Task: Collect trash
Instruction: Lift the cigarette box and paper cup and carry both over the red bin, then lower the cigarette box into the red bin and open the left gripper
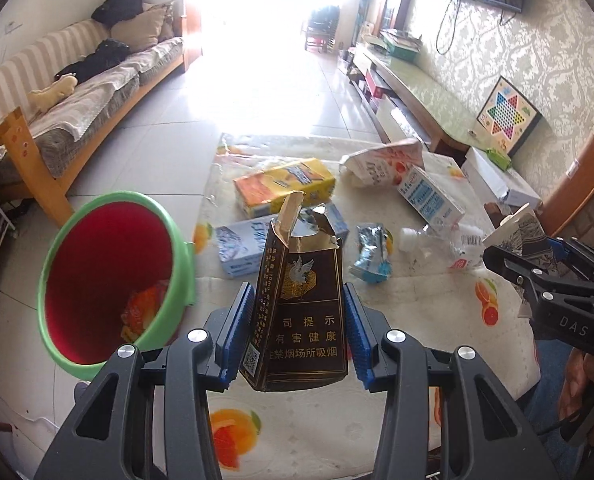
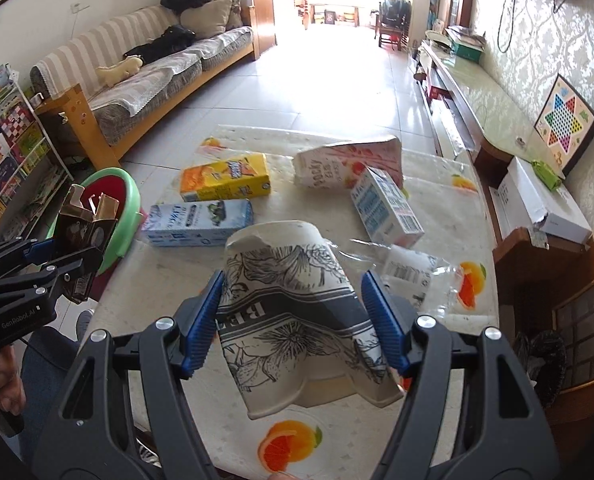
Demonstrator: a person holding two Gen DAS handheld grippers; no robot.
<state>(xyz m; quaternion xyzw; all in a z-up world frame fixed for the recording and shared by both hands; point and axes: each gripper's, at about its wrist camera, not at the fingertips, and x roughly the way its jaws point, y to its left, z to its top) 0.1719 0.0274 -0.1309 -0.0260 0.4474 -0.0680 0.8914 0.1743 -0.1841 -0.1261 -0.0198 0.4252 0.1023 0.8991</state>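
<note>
The left gripper (image 1: pixel 299 330) clamps a dark cigarette pack (image 1: pixel 301 320), torn open on top, gold print facing out; the green bin (image 1: pixel 113 276) sits left of it, partly cut off by the fingers. The right gripper (image 2: pixel 293 316) squeezes a crushed paper cup (image 2: pixel 297 316) printed with black flowers. Beyond both, cartons (image 2: pixel 225 182) lie on the table (image 2: pixel 169 280); a clear wrapper behind the cup is hard to make out.

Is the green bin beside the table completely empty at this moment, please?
No, the green bin already holds some orange and yellow wrapper-like trash at the bottom of its red inside, seen in the left wrist view.
</note>
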